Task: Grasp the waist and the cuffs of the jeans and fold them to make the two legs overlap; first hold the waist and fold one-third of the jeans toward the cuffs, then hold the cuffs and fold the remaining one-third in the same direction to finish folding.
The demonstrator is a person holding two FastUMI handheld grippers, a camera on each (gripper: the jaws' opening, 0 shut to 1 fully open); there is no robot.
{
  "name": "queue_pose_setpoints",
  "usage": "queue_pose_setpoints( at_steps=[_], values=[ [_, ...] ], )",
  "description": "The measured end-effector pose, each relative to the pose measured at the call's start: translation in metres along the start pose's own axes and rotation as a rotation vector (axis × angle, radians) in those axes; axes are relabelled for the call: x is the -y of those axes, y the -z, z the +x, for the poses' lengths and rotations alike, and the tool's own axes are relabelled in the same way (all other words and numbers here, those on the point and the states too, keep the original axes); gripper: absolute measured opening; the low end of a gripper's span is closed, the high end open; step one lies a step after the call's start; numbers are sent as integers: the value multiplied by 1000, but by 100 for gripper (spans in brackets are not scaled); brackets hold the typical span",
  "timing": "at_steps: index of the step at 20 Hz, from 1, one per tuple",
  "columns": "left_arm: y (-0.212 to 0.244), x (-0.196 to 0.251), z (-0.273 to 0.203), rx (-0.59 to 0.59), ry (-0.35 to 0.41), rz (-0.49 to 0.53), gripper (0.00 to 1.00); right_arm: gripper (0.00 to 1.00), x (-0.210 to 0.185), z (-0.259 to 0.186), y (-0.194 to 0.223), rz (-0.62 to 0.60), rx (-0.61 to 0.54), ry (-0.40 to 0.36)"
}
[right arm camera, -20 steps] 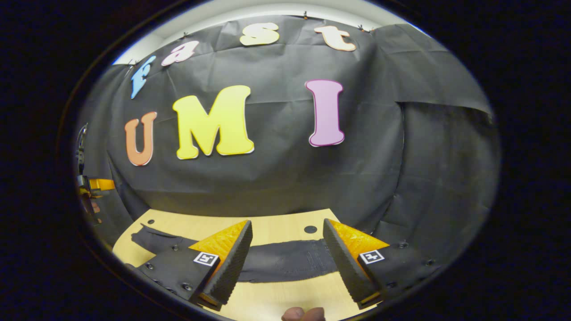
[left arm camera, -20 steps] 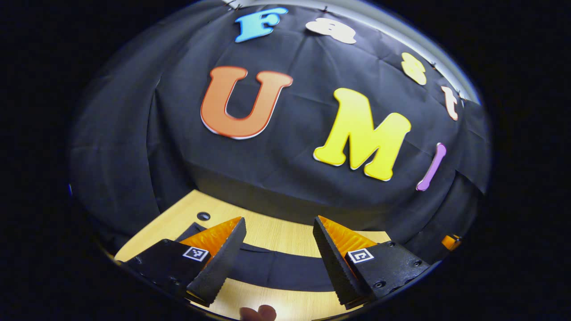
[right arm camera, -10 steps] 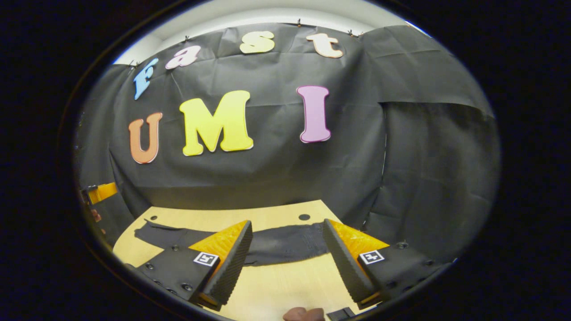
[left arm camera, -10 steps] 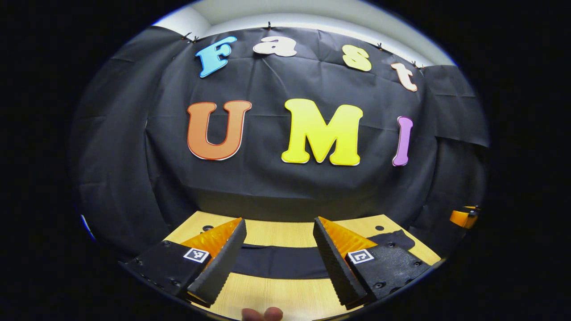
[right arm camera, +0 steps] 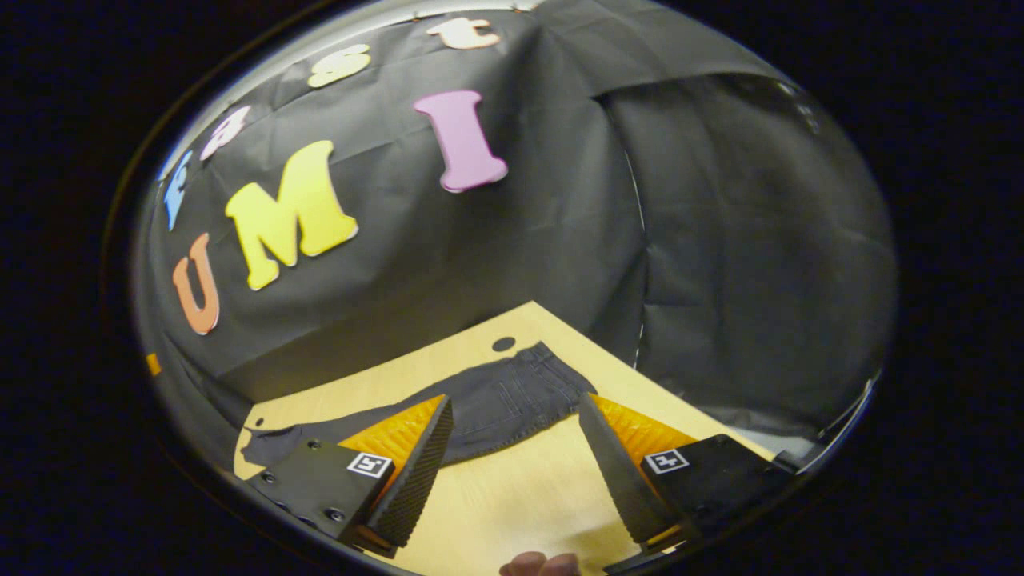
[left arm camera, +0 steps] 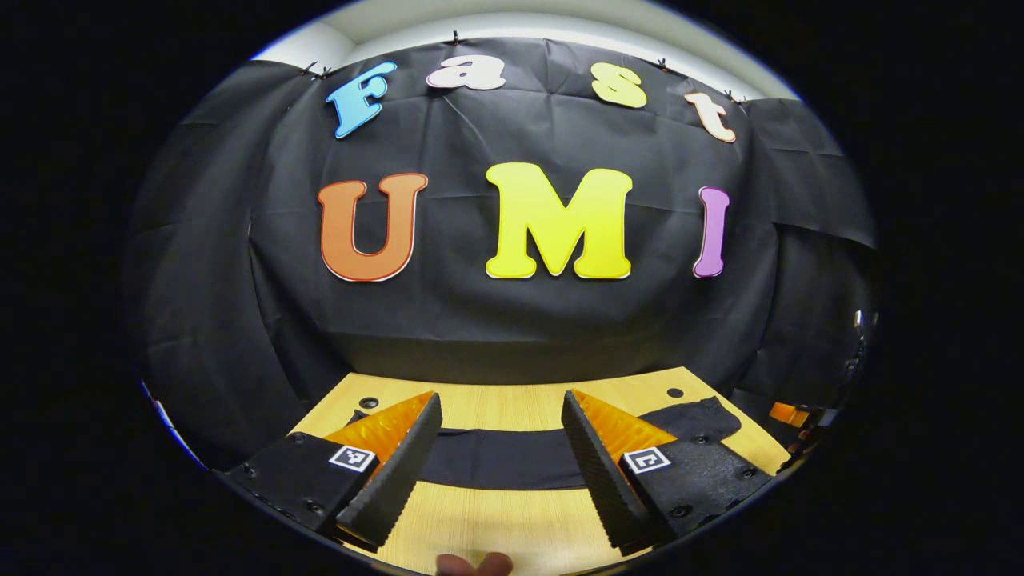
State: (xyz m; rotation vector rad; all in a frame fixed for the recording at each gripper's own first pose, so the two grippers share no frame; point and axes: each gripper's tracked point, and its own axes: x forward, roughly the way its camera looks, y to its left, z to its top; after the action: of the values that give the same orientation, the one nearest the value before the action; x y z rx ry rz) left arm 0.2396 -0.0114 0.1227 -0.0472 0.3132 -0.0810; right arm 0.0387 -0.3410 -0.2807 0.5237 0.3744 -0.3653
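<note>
one jeans, one table, two claws

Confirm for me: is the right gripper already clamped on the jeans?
No: in the right gripper view the right gripper is open above bare table, with the jeans lying flat beyond its fingertips.
</note>
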Motion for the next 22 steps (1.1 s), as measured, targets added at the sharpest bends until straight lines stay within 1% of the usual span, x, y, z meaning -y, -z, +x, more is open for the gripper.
queue_pose_setpoints(
  at_steps=[5, 7, 9, 13, 15, 16, 17, 18, 20, 21, 22],
  values=[
    [8, 0, 4, -67, -41, 27, 97, 99, 41, 97, 27, 207, -80, 79],
    [12, -5, 8, -89, -63, 13, 97, 99, 53, 121, 32, 242, -93, 107],
    [18, -8, 12, -115, -83, 11, 97, 98, 65, 140, 34, 253, -106, 119],
    [28, -12, 22, -153, -112, 25, 97, 99, 61, 150, 35, 237, -113, 170],
    [31, -14, 25, -164, -124, 19, 97, 98, 56, 149, 38, 207, -119, 175],
    [32, -15, 27, -168, -129, 15, 97, 94, 55, 154, 39, 173, -119, 175],
    [33, -16, 28, -171, -137, 14, 97, 98, 54, 159, 41, 135, -122, 173],
    [35, -18, 28, -178, -145, 14, 97, 99, 54, 167, 41, 91, -121, 179],
    [42, -22, 30, -197, -156, 4, 97, 98, 54, 170, 47, 21, -120, 190],
    [43, -24, 30, -198, -162, -4, 97, 90, 53, 170, 49, 12, -124, 186],
    [42, -26, 32, -199, -168, -10, 97, 87, 47, 173, 48, 23, -123, 163]
  ],
)
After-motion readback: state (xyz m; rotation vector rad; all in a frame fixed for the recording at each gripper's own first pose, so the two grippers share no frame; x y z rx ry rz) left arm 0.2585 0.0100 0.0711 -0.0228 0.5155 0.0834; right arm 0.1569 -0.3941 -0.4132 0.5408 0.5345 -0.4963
